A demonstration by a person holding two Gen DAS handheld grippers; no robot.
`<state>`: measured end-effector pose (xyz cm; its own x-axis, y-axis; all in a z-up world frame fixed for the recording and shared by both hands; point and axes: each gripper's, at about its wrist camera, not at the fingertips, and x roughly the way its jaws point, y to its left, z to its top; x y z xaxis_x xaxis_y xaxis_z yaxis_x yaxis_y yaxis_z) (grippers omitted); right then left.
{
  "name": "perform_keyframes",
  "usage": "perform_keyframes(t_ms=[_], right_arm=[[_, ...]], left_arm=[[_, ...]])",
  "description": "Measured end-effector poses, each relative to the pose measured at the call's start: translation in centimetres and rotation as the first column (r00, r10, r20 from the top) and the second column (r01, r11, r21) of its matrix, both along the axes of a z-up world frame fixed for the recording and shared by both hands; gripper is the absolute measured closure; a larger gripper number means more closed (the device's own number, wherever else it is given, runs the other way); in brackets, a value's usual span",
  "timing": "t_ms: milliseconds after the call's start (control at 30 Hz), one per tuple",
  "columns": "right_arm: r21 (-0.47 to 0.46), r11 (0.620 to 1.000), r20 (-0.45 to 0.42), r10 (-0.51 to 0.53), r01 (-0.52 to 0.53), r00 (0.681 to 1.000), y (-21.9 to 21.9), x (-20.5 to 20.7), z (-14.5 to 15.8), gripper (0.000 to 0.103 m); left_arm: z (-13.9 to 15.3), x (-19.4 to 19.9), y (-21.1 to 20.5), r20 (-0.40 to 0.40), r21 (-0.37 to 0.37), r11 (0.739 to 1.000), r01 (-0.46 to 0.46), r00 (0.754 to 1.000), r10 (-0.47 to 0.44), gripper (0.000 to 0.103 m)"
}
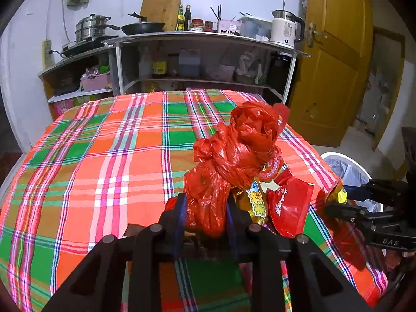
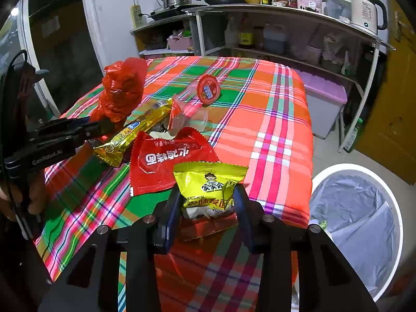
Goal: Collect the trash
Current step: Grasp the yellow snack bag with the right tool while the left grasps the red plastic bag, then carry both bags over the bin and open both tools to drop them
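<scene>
**Two grippers, two pieces of trash**

Both grippers are down at the near edge of the table with the plaid cloth (image 1: 104, 156). In my left gripper (image 1: 206, 208) the two blue pads sit on each side of the knotted red plastic bag (image 1: 234, 153). The pads touch the bottom of the bag and squeeze it. The bag stands up tall above the fingers.

In my right gripper (image 2: 208, 200) is the yellow snack packet (image 2: 210, 179). The pads are at its two bottom corners. I think they press on it, but the view is not sharp there, so I am not fully sure.

More trash lies between my two grippers. I see a gold wrapper (image 2: 135, 135), a flat red wrapper (image 2: 166, 161) and a clear cup with a round red lid (image 2: 208, 88), lying on its side. The gold wrapper rests partly on the red wrapper.

On the floor beside the table, on my right, is a white trash bin (image 2: 358, 228). It has a grey liner bag inside.

At the back is a shelf with pots, a pan, bottles and a white kettle (image 1: 284, 30).
</scene>
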<state>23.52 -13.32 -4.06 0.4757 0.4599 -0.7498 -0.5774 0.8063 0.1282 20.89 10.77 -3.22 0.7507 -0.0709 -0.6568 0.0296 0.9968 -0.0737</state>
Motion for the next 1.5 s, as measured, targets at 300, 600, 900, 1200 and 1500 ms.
perform_keyframes(t_ms=[300, 600, 900, 1200, 1500], right_arm=[[0.024, 0.999, 0.02, -0.022, 0.022, 1.0, -1.0, -1.2, 1.0, 0.063], [0.061, 0.996, 0.065, -0.066, 0.062, 0.996, -3.2, -3.1, 3.1, 0.063], [0.084, 0.987, 0.086, -0.143, 0.136, 0.986, -7.1, -4.8, 4.2, 0.063], [0.094, 0.969, 0.097, -0.237, 0.228, 0.967, -11.4, -5.7, 4.8, 0.063], [0.098, 0.942, 0.09, -0.329, 0.321, 0.94, -15.8, -5.5, 4.5, 0.063]], left_arm=[[1.7, -2.2, -0.2, 0.045, -0.01, 0.999, -0.033, 0.998, 0.034, 0.075], [4.1, -4.5, -2.6, 0.093, -0.03, 1.0, -0.005, 0.996, 0.008, 0.075], [5.3, -5.4, -7.6, 0.11, -0.052, 0.995, 0.089, 0.99, -0.083, 0.075], [5.0, -4.7, -13.2, 0.095, -0.06, 0.977, 0.203, 0.976, -0.197, 0.075], [4.3, -3.1, -18.2, 0.075, -0.063, 0.954, 0.293, 0.955, -0.288, 0.075]])
